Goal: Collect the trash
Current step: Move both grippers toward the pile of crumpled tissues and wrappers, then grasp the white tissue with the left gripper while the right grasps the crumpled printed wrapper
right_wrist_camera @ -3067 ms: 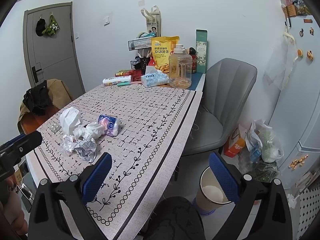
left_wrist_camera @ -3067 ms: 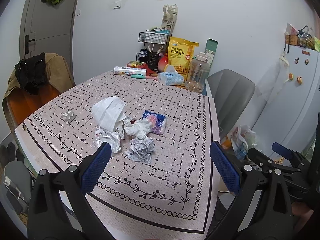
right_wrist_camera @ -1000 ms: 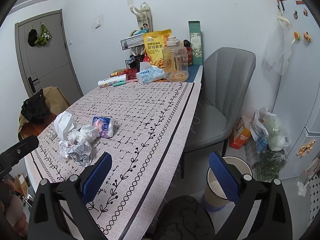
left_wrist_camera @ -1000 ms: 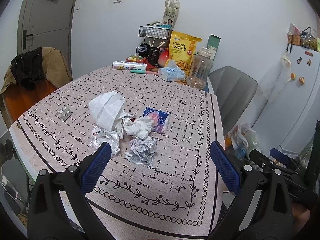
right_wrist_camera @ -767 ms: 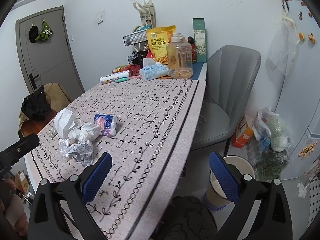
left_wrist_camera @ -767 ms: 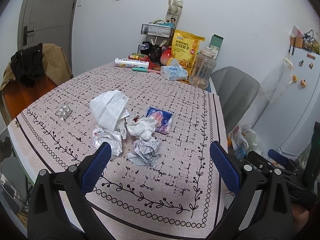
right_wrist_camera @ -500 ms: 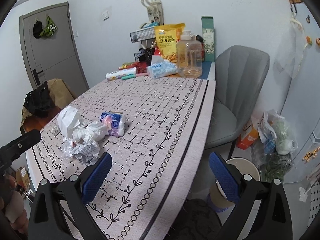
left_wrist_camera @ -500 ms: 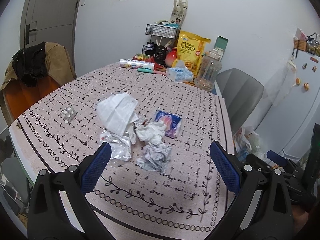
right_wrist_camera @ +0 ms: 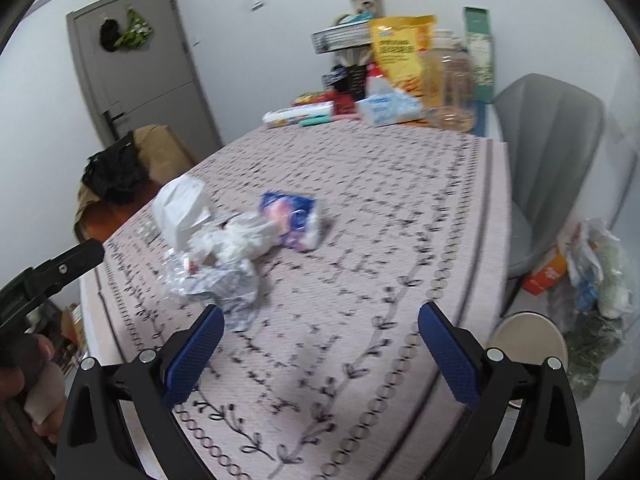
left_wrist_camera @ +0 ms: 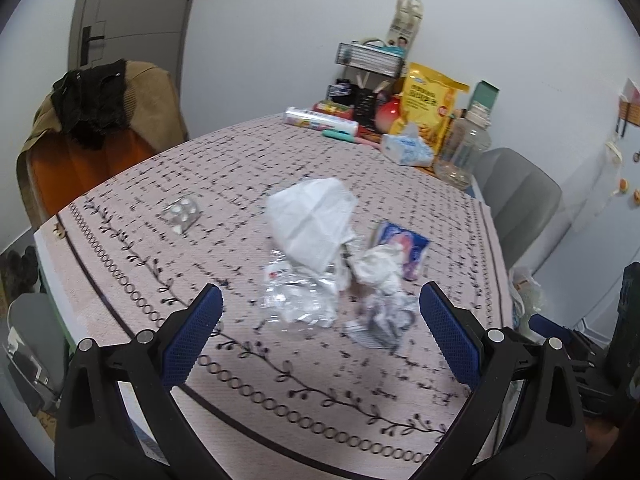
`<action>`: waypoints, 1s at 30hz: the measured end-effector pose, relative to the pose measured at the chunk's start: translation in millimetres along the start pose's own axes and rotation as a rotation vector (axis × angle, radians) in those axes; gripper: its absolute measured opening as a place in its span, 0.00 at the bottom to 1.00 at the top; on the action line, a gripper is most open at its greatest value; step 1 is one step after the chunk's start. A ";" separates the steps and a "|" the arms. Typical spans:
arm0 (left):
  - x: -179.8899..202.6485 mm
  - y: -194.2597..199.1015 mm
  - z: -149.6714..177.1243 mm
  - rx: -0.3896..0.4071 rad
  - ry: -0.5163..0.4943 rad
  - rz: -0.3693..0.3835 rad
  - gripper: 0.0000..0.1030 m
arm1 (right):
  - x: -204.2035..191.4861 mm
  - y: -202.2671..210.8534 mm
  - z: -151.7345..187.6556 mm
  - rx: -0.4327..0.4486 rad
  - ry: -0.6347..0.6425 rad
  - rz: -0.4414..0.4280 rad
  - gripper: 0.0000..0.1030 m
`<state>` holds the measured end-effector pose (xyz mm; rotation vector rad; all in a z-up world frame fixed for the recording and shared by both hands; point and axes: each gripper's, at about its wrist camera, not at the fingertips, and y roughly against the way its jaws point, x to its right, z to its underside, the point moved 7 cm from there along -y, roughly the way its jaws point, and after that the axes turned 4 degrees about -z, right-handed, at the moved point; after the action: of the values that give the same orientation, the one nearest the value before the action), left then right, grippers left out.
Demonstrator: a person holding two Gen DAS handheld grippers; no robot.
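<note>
White walls and a grey door [right_wrist_camera: 140, 68] frame a desk [left_wrist_camera: 400, 392] covered by a pink patterned cloth, with groceries crowded along its far edge. Compared with the views of a second ago, both cameras are carried closer to the desk and turned toward the heap of trash, which now fills more of each frame; motion blur in the right wrist view suggests that the approach is under way.

The trash is gathered near the middle of the near half of the desk: a white tissue [left_wrist_camera: 312, 220] on top, a crumpled clear plastic wrapper [left_wrist_camera: 298, 300] just in front of it, a crumpled printed paper [left_wrist_camera: 380, 320] beside that, and a blue-and-pink packet [left_wrist_camera: 402, 250] on the side toward the right edge. A blister pack of pills [left_wrist_camera: 182, 212] is seen lying apart, toward the left edge.

The left gripper [left_wrist_camera: 320, 328] is held with its fingers spread wide and empty, the heap sitting between and beyond them. The right gripper [right_wrist_camera: 320, 348] is likewise released and empty, over bare cloth near the right edge. A bin [right_wrist_camera: 528, 340] is visible on the floor beyond that edge.

Nothing is collected yet. The closer framing is judged to mean that a first pick is being set up, probably by the left gripper on the wrapper or paper.
</note>
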<state>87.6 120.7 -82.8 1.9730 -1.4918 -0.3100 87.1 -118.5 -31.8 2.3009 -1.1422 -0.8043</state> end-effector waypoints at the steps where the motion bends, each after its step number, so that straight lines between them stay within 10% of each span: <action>1: -4.2 -2.1 0.7 -0.005 0.004 -0.006 0.95 | -4.5 -3.9 0.0 -0.007 0.005 -0.017 0.92; 12: -36.5 -18.3 6.0 -0.047 0.058 -0.053 0.91 | -52.3 -69.0 -5.4 -0.091 0.060 -0.158 0.86; 22: -23.1 -47.8 -17.6 -0.055 0.054 -0.029 0.90 | -59.2 -85.6 -2.7 -0.153 0.047 -0.263 0.34; 30: -10.2 -85.5 -32.4 -0.074 0.065 -0.004 0.91 | -48.8 -66.2 3.9 -0.154 0.059 -0.264 0.27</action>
<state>168.0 154.4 -112.1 1.9098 -1.4159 -0.2961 97.7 -42.1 -60.5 2.3556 -0.7329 -0.8792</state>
